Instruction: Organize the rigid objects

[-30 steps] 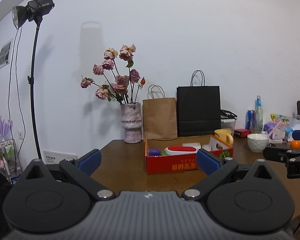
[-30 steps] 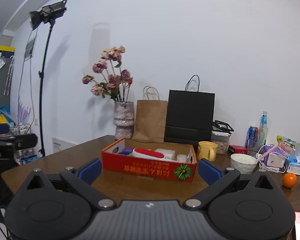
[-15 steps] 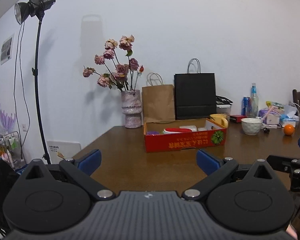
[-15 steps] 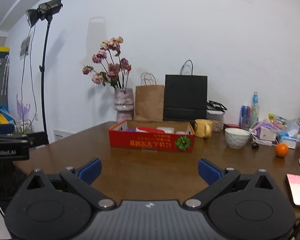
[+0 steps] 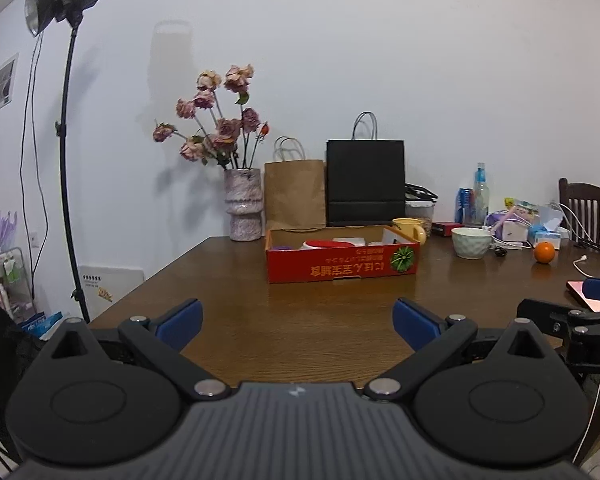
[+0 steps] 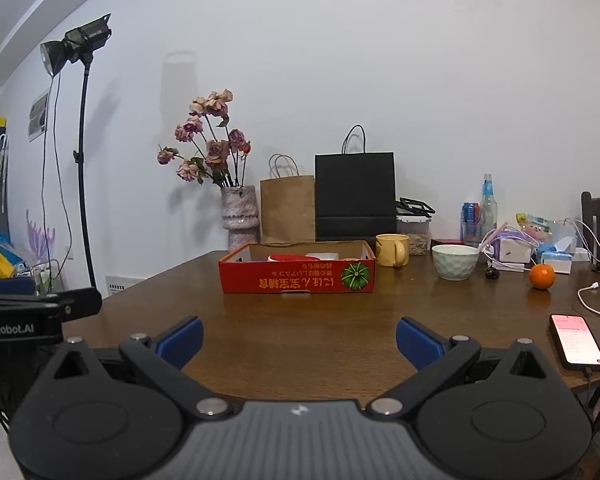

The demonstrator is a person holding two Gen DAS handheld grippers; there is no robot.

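red box (image 6: 296, 280) | yellow mug (image 6: 392, 250) | orange fruit (image 6: 541, 276) | brown table (image 6: 300, 332)

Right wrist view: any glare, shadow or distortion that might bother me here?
Right wrist view: fisheye bends the light stand and darkens the corners; the phone screen glows bright pink; the table shows soft sheen. Left wrist view: same bending; the flowers cast a faint shadow on the wall. Both look sharp.

Black gripper (image 5: 296, 322) frames, blue pads (image 5: 180, 322), silver screws.
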